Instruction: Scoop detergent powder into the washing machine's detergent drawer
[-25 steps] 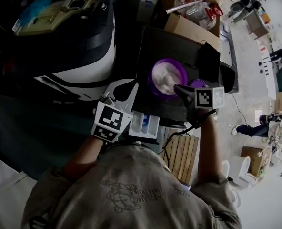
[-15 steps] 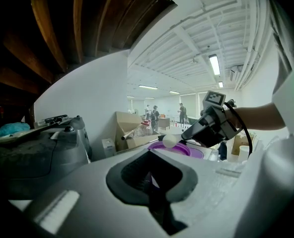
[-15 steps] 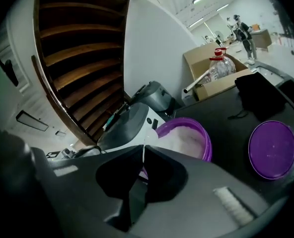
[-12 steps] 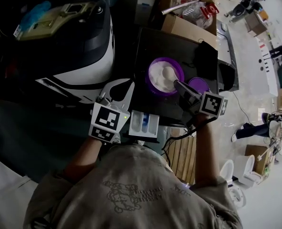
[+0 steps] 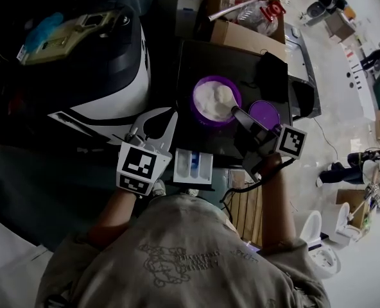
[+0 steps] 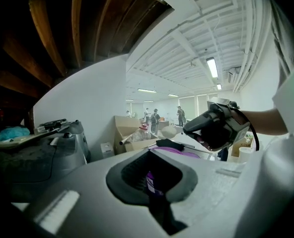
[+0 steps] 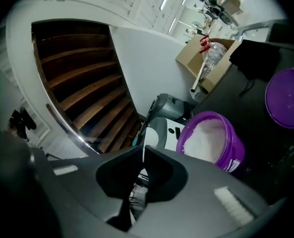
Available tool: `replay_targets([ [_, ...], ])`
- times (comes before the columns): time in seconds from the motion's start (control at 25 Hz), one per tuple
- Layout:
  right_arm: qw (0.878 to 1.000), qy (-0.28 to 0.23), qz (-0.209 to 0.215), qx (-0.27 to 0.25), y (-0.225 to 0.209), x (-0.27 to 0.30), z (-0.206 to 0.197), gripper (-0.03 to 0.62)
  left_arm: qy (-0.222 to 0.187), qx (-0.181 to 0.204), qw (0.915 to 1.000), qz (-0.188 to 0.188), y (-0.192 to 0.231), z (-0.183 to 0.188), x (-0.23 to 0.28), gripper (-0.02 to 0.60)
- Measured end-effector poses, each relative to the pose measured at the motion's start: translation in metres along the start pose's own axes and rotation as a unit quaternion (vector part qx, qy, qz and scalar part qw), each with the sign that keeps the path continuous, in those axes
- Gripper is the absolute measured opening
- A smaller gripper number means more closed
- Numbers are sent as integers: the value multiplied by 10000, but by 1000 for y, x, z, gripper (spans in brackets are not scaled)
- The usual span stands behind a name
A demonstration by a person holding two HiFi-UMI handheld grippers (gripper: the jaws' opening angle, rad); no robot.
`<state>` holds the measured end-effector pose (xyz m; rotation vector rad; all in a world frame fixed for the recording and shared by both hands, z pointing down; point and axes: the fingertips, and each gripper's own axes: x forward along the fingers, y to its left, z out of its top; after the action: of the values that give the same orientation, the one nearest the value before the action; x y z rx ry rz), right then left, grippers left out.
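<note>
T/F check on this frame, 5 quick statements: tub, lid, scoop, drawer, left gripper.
1. The lid is off the purple tub and lies beside it. True.
2. The tub is empty. False: it holds white powder.
3. The right gripper is shut on the scoop, whose bowl is at the powder. True.
4. The detergent drawer is pushed in. False: it is pulled out, with its compartments showing.
5. The left gripper grips the tub. False: it is apart from the tub, beside the drawer, with nothing between its jaws.
</note>
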<state>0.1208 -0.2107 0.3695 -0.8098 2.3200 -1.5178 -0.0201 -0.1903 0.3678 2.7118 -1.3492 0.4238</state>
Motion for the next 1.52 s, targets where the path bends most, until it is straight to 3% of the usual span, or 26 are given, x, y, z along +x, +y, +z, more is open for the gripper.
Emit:
replay_targets([
  [0.24,9962,-226,546,636,12,-11,-6,34,-46,58,10000,-26,-5,6,-2,0],
  [0.52,9904,-216,951,984,21,-25,-17,34,-48,211,9998,40,-7,7,-5,0],
  [0.72,9869,-40,1188,1087,26,-27,-34,34,-112,118,9999,3,-12,3,-3,0],
  [1.28,9828,325,1297,1277,13,-37,-77,34,61,87,9999,-99,-24,-19,-1,0],
  [1.52,9866,342,1188,1063,10,-40,-78,34,46,99,9999,-84,-22,-19,-1,0],
])
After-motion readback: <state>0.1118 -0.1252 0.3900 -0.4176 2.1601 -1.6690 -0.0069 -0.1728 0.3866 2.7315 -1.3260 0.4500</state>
